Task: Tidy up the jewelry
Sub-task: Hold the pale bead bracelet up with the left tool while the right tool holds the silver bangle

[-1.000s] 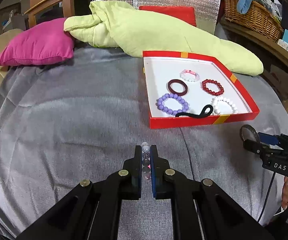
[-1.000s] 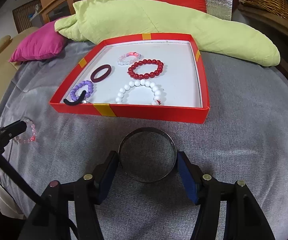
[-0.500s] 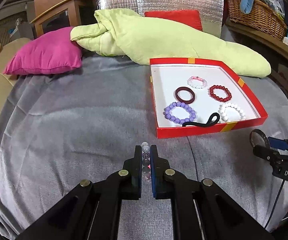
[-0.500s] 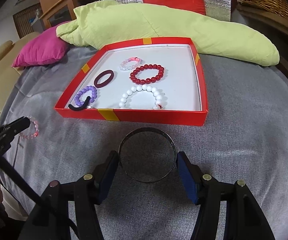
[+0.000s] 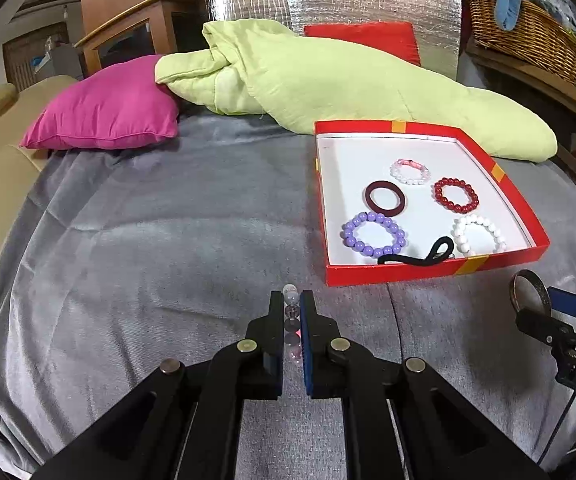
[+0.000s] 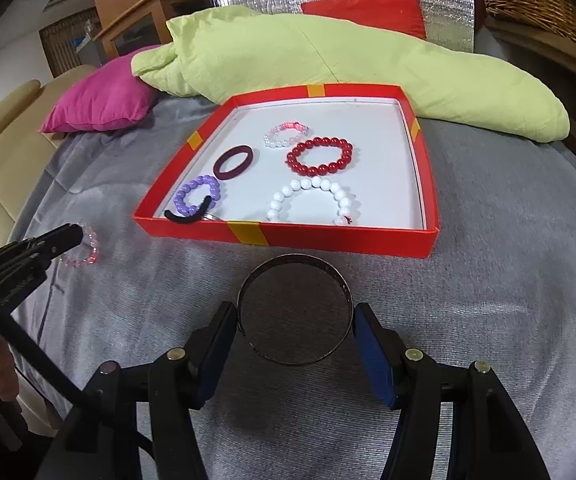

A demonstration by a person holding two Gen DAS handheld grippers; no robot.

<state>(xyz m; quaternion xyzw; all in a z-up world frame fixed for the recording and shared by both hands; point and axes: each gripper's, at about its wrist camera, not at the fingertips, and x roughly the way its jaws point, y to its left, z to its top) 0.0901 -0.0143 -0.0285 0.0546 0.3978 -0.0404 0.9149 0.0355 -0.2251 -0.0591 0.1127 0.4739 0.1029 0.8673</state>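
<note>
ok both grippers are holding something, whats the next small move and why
Probably carry the right gripper forward over the red box and drop the metal bangle in the bare white area at its right side. The bangle is already gripped just short of the box's near wall. The left gripper, clamped on the pink bracelet, sits farther from the box.

Red box (image 5: 427,274) drawn farther from both grippers — more grey bedspread (image 5: 168,248) between, grips unchanged

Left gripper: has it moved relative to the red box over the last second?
Yes. In the right wrist view the left gripper, shut on the pink bead bracelet, now sits nearer the red box corner, and higher in the picture than before.
</note>
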